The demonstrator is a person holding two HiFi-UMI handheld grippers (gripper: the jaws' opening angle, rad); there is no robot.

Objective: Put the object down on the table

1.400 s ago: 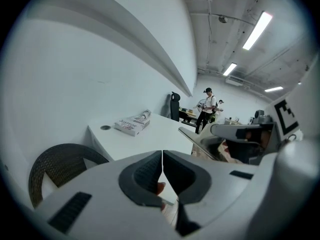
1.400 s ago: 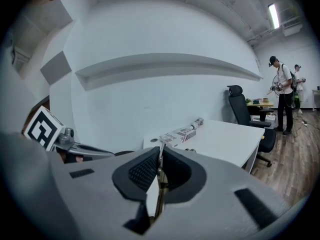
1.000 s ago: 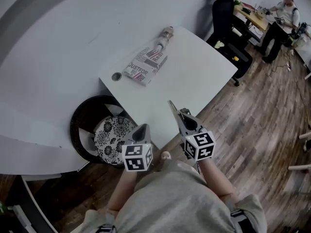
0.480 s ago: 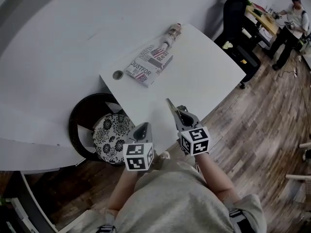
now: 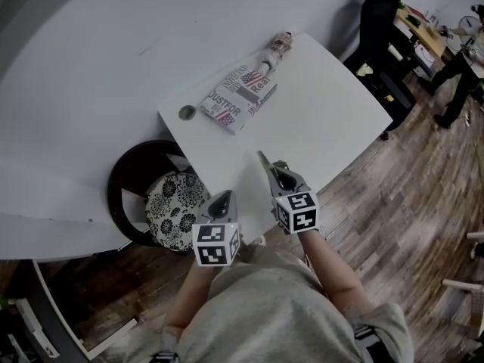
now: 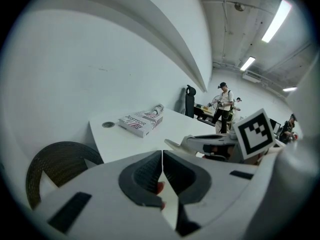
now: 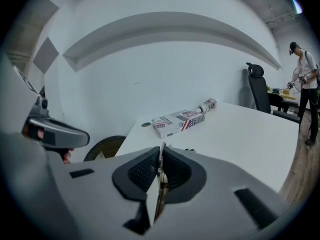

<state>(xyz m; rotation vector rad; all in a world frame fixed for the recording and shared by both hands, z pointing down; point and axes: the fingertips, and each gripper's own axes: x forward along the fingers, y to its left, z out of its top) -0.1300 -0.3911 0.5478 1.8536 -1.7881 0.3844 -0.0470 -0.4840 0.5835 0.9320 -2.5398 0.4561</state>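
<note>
My right gripper [image 5: 272, 174] hovers over the near edge of the white table [image 5: 325, 119], shut on a thin flat object [image 7: 160, 156]. That object stands on edge between the pads, and its pointed end [image 5: 262, 159] sticks out ahead of the jaws. What it is I cannot tell. My left gripper [image 5: 221, 200] is held beside it, off the table's near corner, with its jaws together and nothing between them [image 6: 162, 159]. In the left gripper view the right gripper [image 6: 200, 143] shows just ahead at the right.
A printed box [image 5: 238, 97] lies at the table's far side with a rolled bottle-like thing [image 5: 278, 45] at its end. A round cable hole [image 5: 187, 113] is near the left corner. A black round chair with a patterned cushion [image 5: 168, 206] stands left of the table. An office chair [image 5: 378, 13] and a person [image 5: 463, 70] are far right.
The head view has drifted a little, so the table sits slightly farther right in frame. Both grippers keep nearly the same place by the table edge; the right one still holds the thin object.
</note>
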